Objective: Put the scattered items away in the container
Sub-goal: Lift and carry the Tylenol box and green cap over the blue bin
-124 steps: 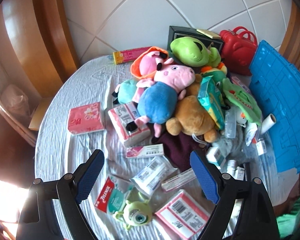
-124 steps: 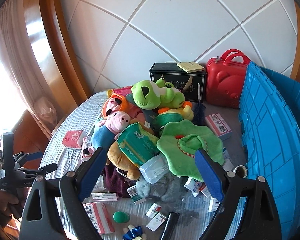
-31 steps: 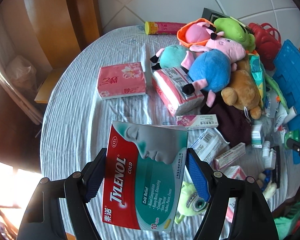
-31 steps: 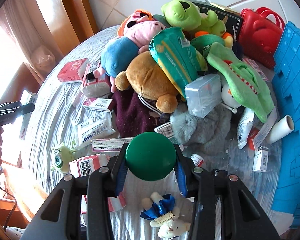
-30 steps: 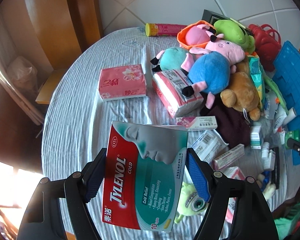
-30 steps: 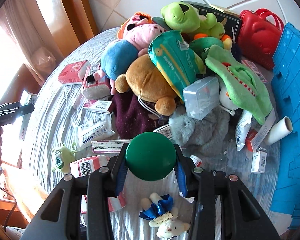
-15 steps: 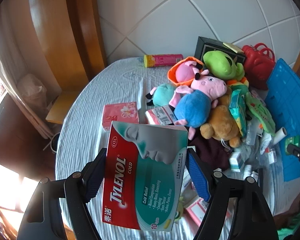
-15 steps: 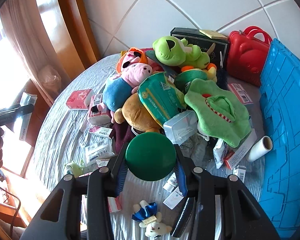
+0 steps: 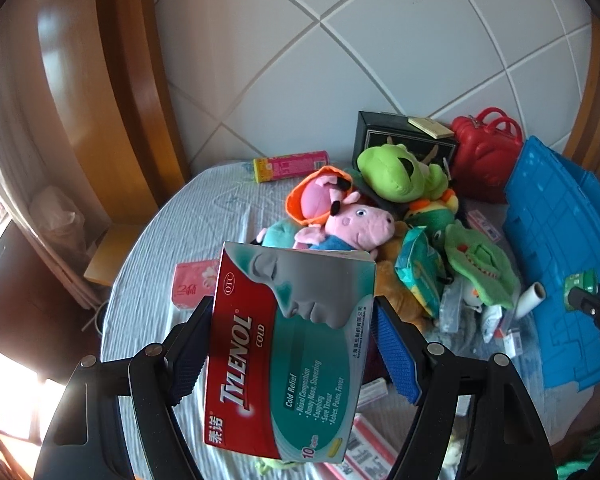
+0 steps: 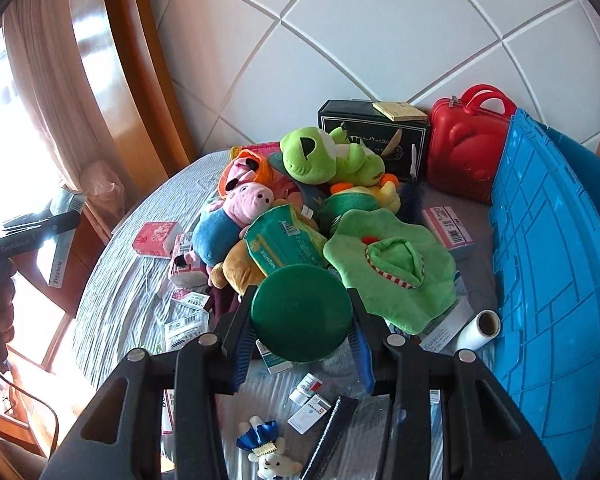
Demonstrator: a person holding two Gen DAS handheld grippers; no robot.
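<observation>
My left gripper (image 9: 292,344) is shut on a red and teal Tylenol Cold box (image 9: 288,352), held high above the round table (image 9: 188,224). In the right wrist view my right gripper (image 10: 300,316) is shut on a dark green round lid-like object (image 10: 302,312), also lifted over the table. The blue crate (image 10: 548,272) stands at the table's right side, its ribbed wall facing me. That same crate (image 9: 556,248) shows at the right of the left wrist view, with the right gripper's green item (image 9: 580,286) in front of it. The left gripper and its box (image 10: 62,240) appear at the far left.
A heap of plush toys fills the table's middle: a pink pig (image 10: 236,216), a green frog (image 10: 320,156), a brown bear (image 10: 244,268), a green crocodile piece (image 10: 392,264). Behind stand a black box (image 10: 372,132) and a red case (image 10: 468,152). Small medicine boxes (image 10: 184,328) and a paper roll (image 10: 480,330) lie scattered.
Both grippers rose and tilted up with their loads, so the table sits lower and farther in both views and more wall shows. Neither grip changed.
</observation>
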